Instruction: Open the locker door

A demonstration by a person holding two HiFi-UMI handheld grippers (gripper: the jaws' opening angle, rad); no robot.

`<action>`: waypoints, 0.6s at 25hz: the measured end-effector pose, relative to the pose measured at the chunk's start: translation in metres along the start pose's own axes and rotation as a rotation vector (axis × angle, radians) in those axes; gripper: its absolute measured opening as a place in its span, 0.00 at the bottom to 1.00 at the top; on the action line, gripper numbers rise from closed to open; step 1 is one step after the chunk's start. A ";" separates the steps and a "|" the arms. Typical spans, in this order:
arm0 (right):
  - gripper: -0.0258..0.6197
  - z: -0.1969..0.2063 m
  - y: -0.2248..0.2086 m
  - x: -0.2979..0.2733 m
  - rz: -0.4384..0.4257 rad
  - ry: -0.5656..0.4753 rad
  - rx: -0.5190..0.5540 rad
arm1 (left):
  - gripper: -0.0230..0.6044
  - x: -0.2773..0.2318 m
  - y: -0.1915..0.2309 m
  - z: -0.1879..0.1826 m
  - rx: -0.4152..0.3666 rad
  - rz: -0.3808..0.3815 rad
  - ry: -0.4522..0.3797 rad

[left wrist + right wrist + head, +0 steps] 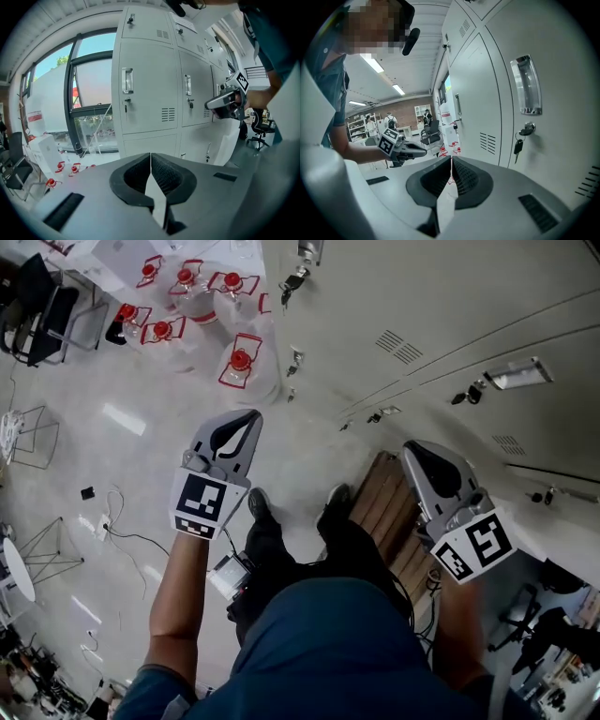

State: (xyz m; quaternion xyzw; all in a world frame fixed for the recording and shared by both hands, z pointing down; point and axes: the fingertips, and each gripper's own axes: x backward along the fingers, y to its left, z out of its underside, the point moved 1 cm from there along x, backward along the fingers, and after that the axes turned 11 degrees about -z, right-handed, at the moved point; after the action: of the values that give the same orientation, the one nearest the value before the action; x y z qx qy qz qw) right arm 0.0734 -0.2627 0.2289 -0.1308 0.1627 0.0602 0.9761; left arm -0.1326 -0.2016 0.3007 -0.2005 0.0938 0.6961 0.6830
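Not yet begun: holds left tool and right tool clenched empty, with locker door shut at 2 o'clock, handle untouched.

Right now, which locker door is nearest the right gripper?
The locker door at the right gripper view's right edge, with a key dangling under its handle; others recede down the row.

No wording can be read: the slip on a locker above the left gripper is too small, and the left cube and right cube bear only black-and-white square patterns.
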 end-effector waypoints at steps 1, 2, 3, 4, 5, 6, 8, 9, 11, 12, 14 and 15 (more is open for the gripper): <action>0.10 0.006 -0.002 -0.003 0.001 0.005 -0.007 | 0.07 -0.008 0.000 0.009 0.000 0.004 0.006; 0.10 0.012 -0.002 -0.007 0.001 0.011 -0.016 | 0.07 -0.017 0.000 0.019 0.000 0.007 0.012; 0.10 0.018 -0.003 -0.010 0.000 0.017 -0.025 | 0.07 -0.025 -0.001 0.029 0.001 0.012 0.020; 0.10 0.025 -0.003 -0.014 -0.003 0.022 -0.035 | 0.07 -0.034 -0.001 0.040 0.002 0.017 0.029; 0.10 0.032 -0.003 -0.018 -0.006 0.028 -0.044 | 0.07 -0.043 -0.003 0.051 0.003 0.024 0.039; 0.10 0.040 -0.002 -0.021 -0.009 0.033 -0.053 | 0.07 -0.051 -0.004 0.063 0.003 0.033 0.051; 0.10 0.055 -0.002 -0.029 -0.015 0.044 -0.073 | 0.07 -0.067 -0.008 0.088 0.001 0.052 0.074; 0.10 0.064 -0.003 -0.032 -0.016 0.049 -0.082 | 0.07 -0.075 -0.010 0.101 -0.002 0.059 0.084; 0.10 0.081 -0.007 -0.039 -0.014 0.061 -0.098 | 0.07 -0.093 -0.013 0.126 -0.008 0.067 0.099; 0.10 0.089 -0.010 -0.043 -0.013 0.067 -0.106 | 0.07 -0.102 -0.014 0.138 -0.009 0.068 0.105; 0.10 0.106 -0.015 -0.051 -0.013 0.075 -0.121 | 0.07 -0.120 -0.013 0.161 -0.005 0.063 0.118; 0.10 0.114 -0.017 -0.055 -0.013 0.078 -0.129 | 0.07 -0.130 -0.013 0.173 -0.001 0.058 0.124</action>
State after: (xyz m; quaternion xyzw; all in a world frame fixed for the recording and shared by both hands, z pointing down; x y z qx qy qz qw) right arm 0.0592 -0.2518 0.3556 -0.1966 0.1955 0.0588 0.9590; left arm -0.1477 -0.2493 0.5115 -0.2407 0.1413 0.7018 0.6554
